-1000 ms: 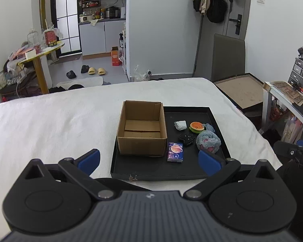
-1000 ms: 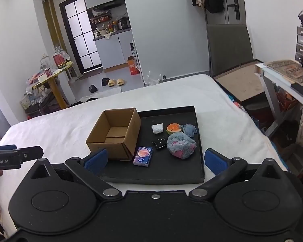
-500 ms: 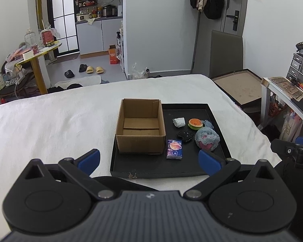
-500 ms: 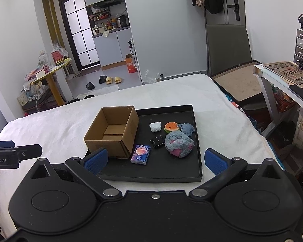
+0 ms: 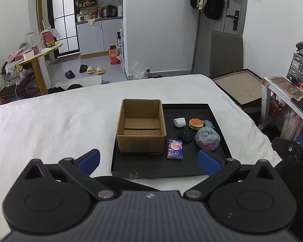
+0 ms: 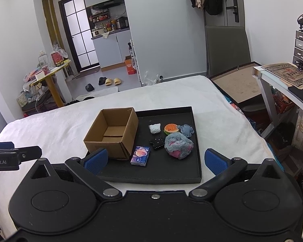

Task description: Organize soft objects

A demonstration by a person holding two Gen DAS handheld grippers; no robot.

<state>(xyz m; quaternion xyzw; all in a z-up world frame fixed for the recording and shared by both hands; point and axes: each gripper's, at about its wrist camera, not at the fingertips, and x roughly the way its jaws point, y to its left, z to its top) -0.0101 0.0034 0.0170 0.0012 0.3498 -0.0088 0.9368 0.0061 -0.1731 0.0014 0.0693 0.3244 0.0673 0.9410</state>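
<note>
A black tray (image 5: 171,169) (image 6: 197,161) lies on a white bed. An open, empty cardboard box (image 5: 141,135) (image 6: 113,133) stands on its left side. To the box's right lie a tissue pack (image 5: 174,149) (image 6: 141,155), a fluffy blue-pink ball (image 5: 207,139) (image 6: 178,145), a black pouch (image 5: 185,136) (image 6: 157,142), a white lump (image 5: 179,122) (image 6: 155,128), an orange burger toy (image 5: 196,123) (image 6: 171,128) and a small blue plush (image 6: 186,130). My left gripper (image 5: 149,160) and right gripper (image 6: 155,158) are open and empty, held near the tray's front edge.
The white bed (image 5: 50,125) spreads left and behind the tray. A desk (image 6: 282,76) and drawers stand at the right. A yellow side table (image 5: 38,52) with clutter and a kitchen doorway lie beyond the bed.
Both views have pulled slightly back and up from the tray. The objects on the tray have not moved, and both grippers stay open.
</note>
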